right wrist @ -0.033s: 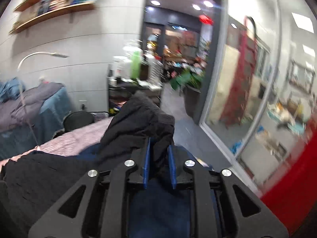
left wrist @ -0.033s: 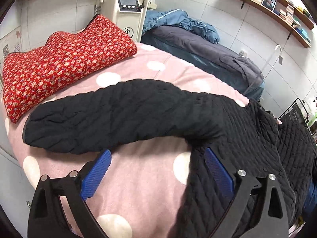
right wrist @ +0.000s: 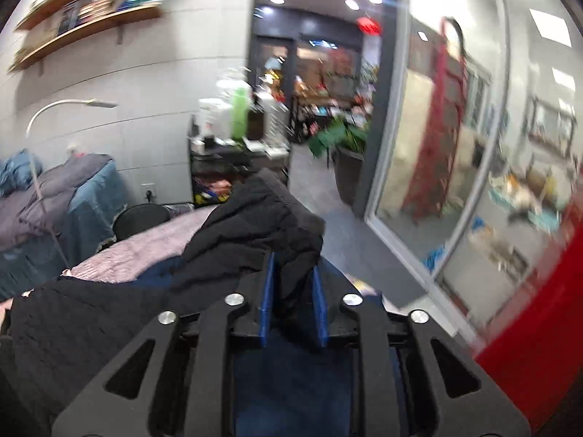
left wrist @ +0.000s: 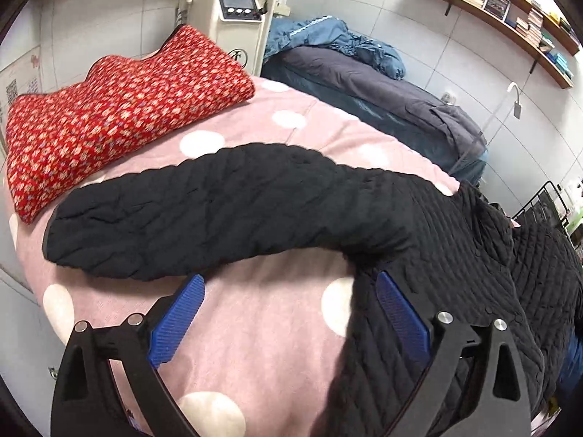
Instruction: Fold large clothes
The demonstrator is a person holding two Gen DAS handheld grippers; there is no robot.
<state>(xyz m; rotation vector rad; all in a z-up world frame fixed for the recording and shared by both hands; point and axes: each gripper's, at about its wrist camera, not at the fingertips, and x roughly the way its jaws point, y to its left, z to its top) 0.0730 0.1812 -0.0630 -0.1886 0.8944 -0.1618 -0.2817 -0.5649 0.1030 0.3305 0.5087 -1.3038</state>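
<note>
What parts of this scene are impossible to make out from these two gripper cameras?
- Left wrist view: the black quilted jacket runs off the right edge, and the left gripper covers its lower part.
- Right wrist view: the room behind the glass partition is smeared by motion blur.
- Right wrist view: whether the right gripper actually pinches the jacket fold between its pads.
- Both views: the books on the wooden wall shelves are too small to read.

The black jacket (left wrist: 277,211) is matt quilted cloth, stitched in raised ridges. Under it, the pink bed cover (left wrist: 262,349) looks soft and fleecy, with white dots. The folded red blanket (left wrist: 120,113) is a nubbly floral cloth. The left hand-held gripper (left wrist: 288,291) has matt black plastic arms, ribbed blue pads (left wrist: 400,320) and shiny metal pins. The wall shelf (left wrist: 510,32) is smooth wood.
</note>
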